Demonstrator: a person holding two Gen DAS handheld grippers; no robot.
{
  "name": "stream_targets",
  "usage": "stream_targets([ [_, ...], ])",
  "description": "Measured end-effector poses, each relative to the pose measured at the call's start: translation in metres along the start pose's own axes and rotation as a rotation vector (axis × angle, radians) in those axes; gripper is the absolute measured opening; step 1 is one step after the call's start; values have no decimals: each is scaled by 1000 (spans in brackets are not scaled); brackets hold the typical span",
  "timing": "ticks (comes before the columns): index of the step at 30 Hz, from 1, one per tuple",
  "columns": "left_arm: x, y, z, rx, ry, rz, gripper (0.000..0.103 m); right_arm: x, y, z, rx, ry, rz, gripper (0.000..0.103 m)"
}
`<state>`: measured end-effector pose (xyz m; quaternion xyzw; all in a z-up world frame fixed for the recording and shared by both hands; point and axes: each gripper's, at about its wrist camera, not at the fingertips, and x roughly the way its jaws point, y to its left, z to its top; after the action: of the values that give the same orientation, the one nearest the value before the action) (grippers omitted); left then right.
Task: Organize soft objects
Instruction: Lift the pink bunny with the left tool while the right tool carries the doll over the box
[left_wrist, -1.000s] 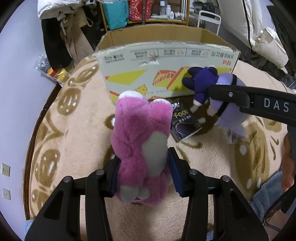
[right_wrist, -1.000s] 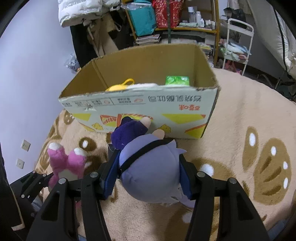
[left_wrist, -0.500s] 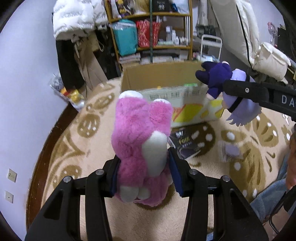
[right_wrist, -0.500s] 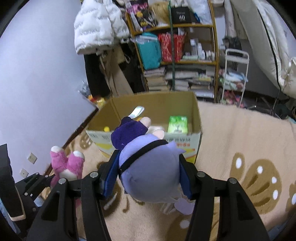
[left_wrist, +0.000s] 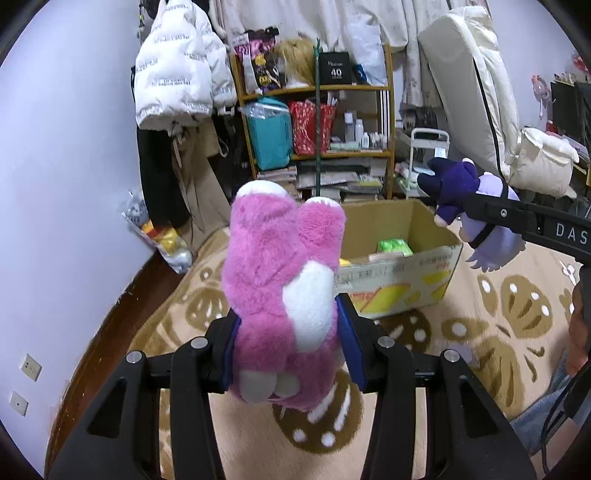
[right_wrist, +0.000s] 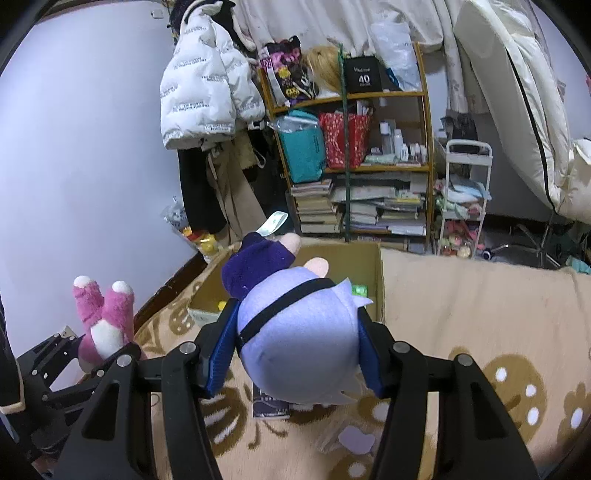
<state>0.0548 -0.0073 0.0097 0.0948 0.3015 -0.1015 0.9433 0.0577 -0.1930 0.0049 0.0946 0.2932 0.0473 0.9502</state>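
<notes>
**Two plushes aloft, box ahead**

Left gripper (left_wrist: 288, 354) clamps the pink plush (left_wrist: 284, 295); right gripper (right_wrist: 297, 354) clamps the purple doll (right_wrist: 295, 332). Both hang above the rug (right_wrist: 461, 295). Beyond sits the open box (left_wrist: 402, 273), green pack (left_wrist: 394, 246) inside. Carry step, likely. Next: move over the box, lower, release.

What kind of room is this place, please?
Probably a lived-in bedroom or spare room: a cluttered shelf of books and bags, a white puffer jacket hanging on the wall, and a patterned beige rug underfoot.
</notes>
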Motion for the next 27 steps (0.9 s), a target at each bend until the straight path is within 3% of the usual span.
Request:
stream_targets([
  [11, 12, 7, 27, -5, -75, 1, 46, 6, -6, 20, -3, -57, -1, 61],
  [20, 27, 0, 56, 62, -141, 9, 46, 20, -18, 38, 11, -111, 1, 62],
  [27, 49, -6, 71, 97, -145, 4, 46, 35, -21, 42, 6, -106, -2, 62],
])
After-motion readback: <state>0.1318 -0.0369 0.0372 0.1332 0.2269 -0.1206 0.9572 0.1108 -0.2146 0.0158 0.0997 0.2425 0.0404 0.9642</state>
